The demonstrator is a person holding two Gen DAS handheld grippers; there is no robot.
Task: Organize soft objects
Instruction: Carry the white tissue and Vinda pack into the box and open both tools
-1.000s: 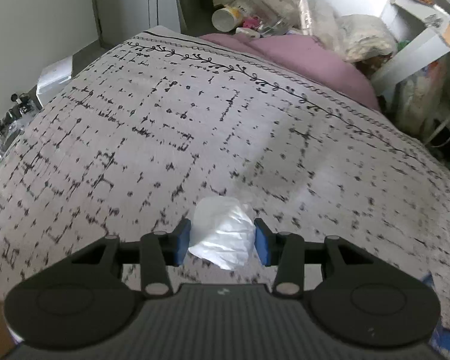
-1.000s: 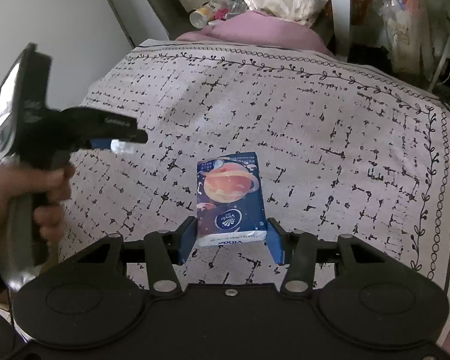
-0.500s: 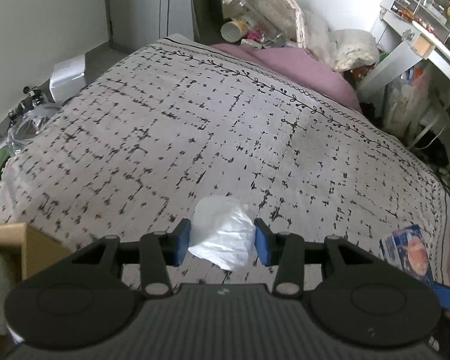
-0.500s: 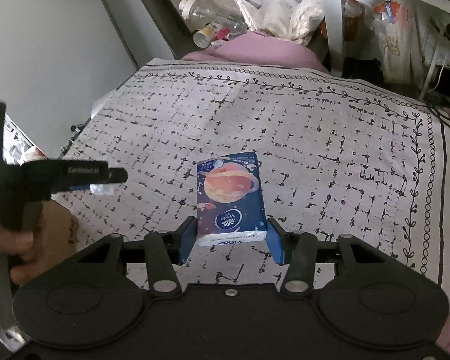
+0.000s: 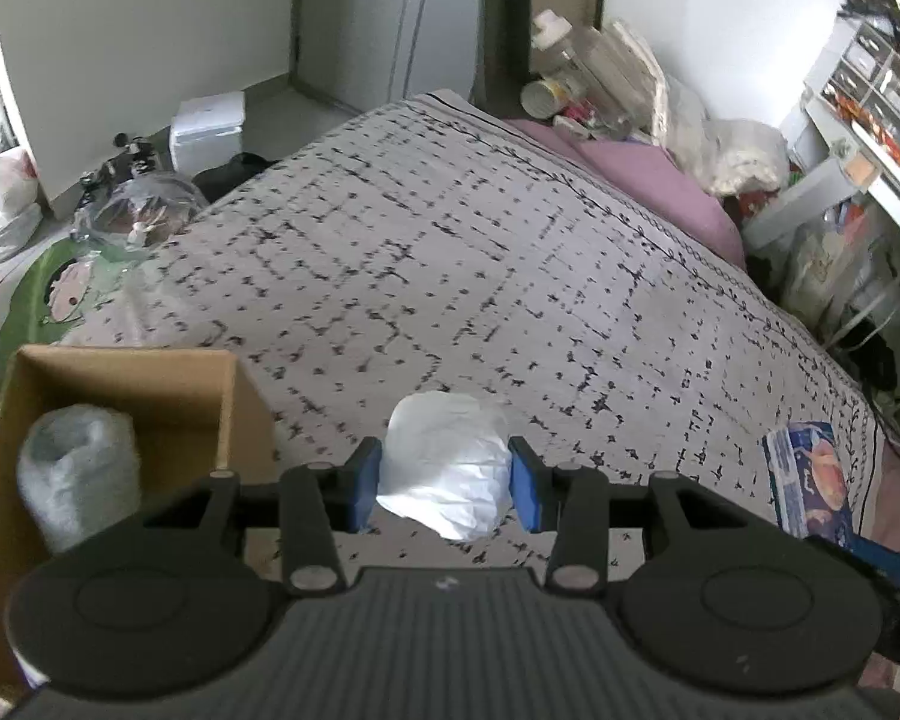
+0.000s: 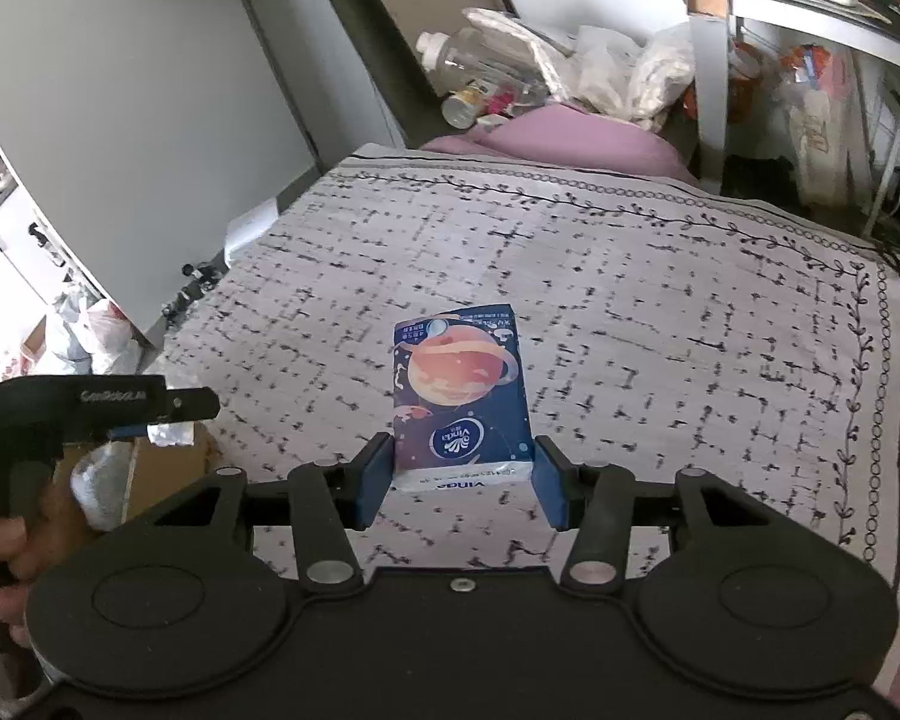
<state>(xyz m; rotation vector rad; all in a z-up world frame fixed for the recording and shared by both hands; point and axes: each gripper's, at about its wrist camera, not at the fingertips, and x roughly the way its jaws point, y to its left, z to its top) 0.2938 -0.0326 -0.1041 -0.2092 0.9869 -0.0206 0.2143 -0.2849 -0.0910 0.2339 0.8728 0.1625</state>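
Pinching a crumpled white wad (image 5: pixel 444 480) between their blue pads, the left tongs (image 5: pixel 445 483) hold it in the air above the bed (image 5: pixel 450 276), whose spread is pale with a black broken-grid print. Whether the wad is tissue or thin plastic cannot be told. Just to the left of it and lower stands an open cardboard box (image 5: pixel 114 372), resting near the edge of the bed, with a grey fuzzy roll (image 5: pixel 78 474) standing inside it.

The right tongs (image 6: pixel 459 480) are closed on the near end of a dark blue tissue pack (image 6: pixel 459 396) printed with an orange planet; the pack juts forward over the bedspread, with no part seen touching it. From the left camera the same pack (image 5: pixel 810 486) shows at the far right, past the wad. From the right camera the left tongs (image 6: pixel 168 405) appear at the left edge, gripped by the person's left hand (image 6: pixel 12 546), above the box (image 6: pixel 168 468).

A pink blanket (image 6: pixel 558 144) lies at the far end of the bed, with bottles (image 6: pixel 462 63) and bags heaped behind it.
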